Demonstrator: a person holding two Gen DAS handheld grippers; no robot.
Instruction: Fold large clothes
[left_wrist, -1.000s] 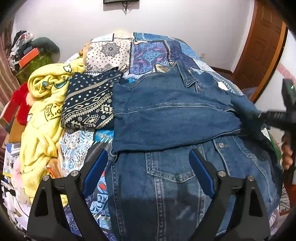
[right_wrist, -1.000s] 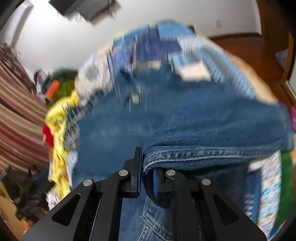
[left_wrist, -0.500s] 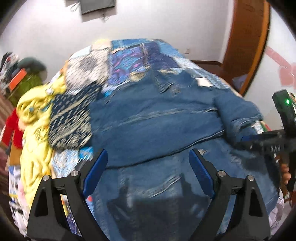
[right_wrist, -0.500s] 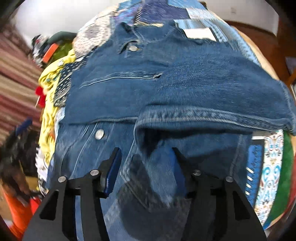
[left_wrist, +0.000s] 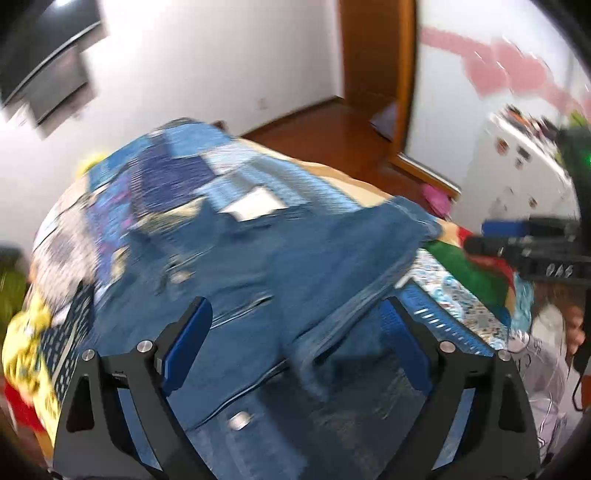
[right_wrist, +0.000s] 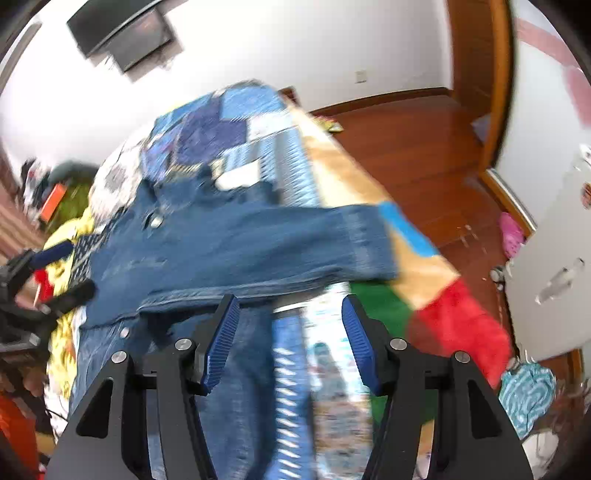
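Observation:
A blue denim jacket (left_wrist: 258, 280) lies on the bed, one sleeve (right_wrist: 295, 236) folded across its body, its cuff toward the bed's right edge. My left gripper (left_wrist: 295, 339) is open and empty above the jacket's lower front. My right gripper (right_wrist: 290, 339) is open and empty, over the jacket's right edge and the quilt beside it. The right gripper also shows at the right of the left wrist view (left_wrist: 524, 243); the left gripper shows at the left edge of the right wrist view (right_wrist: 48, 273). Both views are motion-blurred.
The bed has a blue patchwork quilt (right_wrist: 229, 125) and a red, green and tan blanket (right_wrist: 443, 314). Yellow clothing (left_wrist: 22, 339) and a dark patterned cloth (left_wrist: 70, 332) lie on the left. Wooden floor (right_wrist: 406, 147) and a white cabinet (right_wrist: 554, 258) are on the right.
My right gripper let go of the sleeve, opened and drew back to the right. The sleeve now rests across the jacket. My left gripper swung right and tilted up, still open.

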